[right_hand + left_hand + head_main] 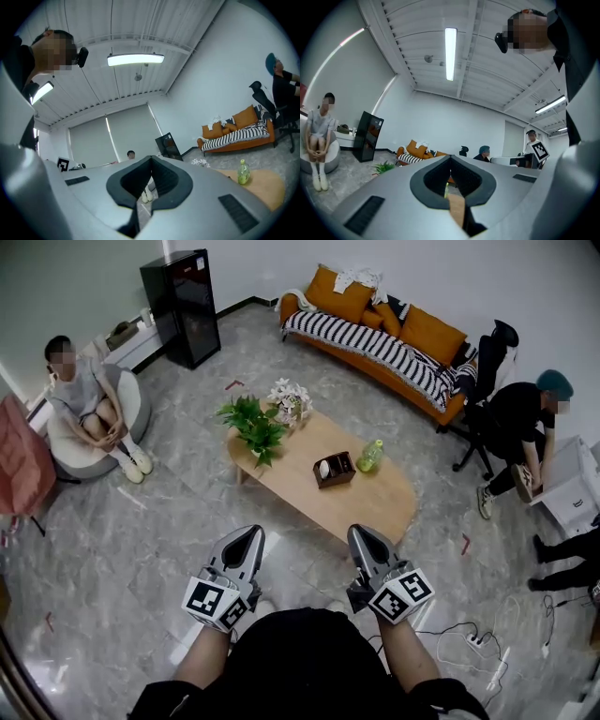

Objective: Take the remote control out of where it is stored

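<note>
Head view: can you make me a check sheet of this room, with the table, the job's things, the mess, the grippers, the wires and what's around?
Surface: wooden table, partly bare.
Job's things: dark box on the table; white thing inside, likely the remote.
Clutter: green bottle, plant and flowers on the table.
Grippers: left gripper and right gripper both shut, empty, short of the table.
Cables: corded white power strip at the lower right.
Surroundings: orange sofa, black cabinet, person on a beanbag, another person at the right.
</note>
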Motion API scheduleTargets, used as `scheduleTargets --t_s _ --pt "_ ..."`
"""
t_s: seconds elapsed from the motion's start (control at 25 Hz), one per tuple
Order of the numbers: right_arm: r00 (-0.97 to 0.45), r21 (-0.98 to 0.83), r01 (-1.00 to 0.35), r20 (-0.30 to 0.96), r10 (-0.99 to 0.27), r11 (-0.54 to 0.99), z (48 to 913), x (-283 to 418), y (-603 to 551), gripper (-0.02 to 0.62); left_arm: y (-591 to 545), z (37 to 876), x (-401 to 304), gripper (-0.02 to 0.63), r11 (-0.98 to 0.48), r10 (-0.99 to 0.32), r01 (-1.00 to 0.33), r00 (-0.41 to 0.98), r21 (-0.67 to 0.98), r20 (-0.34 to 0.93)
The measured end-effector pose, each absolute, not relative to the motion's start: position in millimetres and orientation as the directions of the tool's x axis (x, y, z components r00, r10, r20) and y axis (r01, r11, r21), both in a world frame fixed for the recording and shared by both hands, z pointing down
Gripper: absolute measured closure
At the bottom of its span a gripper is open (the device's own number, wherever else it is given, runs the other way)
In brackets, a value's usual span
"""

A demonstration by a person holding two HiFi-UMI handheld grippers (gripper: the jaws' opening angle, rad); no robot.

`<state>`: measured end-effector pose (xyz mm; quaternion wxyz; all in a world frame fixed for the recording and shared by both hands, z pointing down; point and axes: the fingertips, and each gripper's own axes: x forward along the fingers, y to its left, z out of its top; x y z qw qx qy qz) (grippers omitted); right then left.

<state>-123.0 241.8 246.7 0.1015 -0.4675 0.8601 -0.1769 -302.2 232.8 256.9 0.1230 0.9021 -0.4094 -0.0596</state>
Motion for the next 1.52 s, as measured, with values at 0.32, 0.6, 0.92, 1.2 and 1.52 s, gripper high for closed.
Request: scheduleTargets --t_s 0.32,0.6,0.92,1.2,1.52 --pt "-0.515 -0.374 -0.802 0.038 -0.856 0.466 254 -143 237 0.588 224 276 -331 0.598 -0.643 -0.739 -0.705 0.674 0.300 0.000" --pt "-0.511 -0.363 -0.804 0.019 -0.859 0.470 254 -118 187 0.588 187 274 -317 0.598 -0.623 -0.762 -0.736 0.647 0.266 0.006" --pt "-0.547 -0.383 -0.773 0.000 -0.837 0.505 259 -52 103 0.588 131 268 -272 0.598 -0.543 -0.827 -0.806 0.562 0.236 0.017" --pt "-0.561 -0.405 -0.758 0.007 -0.828 0.510 265 9 55 0.588 87 274 -221 0.598 -0.487 -0.862 -0.839 0.507 0.243 0.023" --pt "-0.530 -0.404 -0.787 0.054 -0.846 0.467 290 58 29 0.588 55 297 -169 0.598 -0.498 -0.837 -0.831 0.535 0.248 0.111"
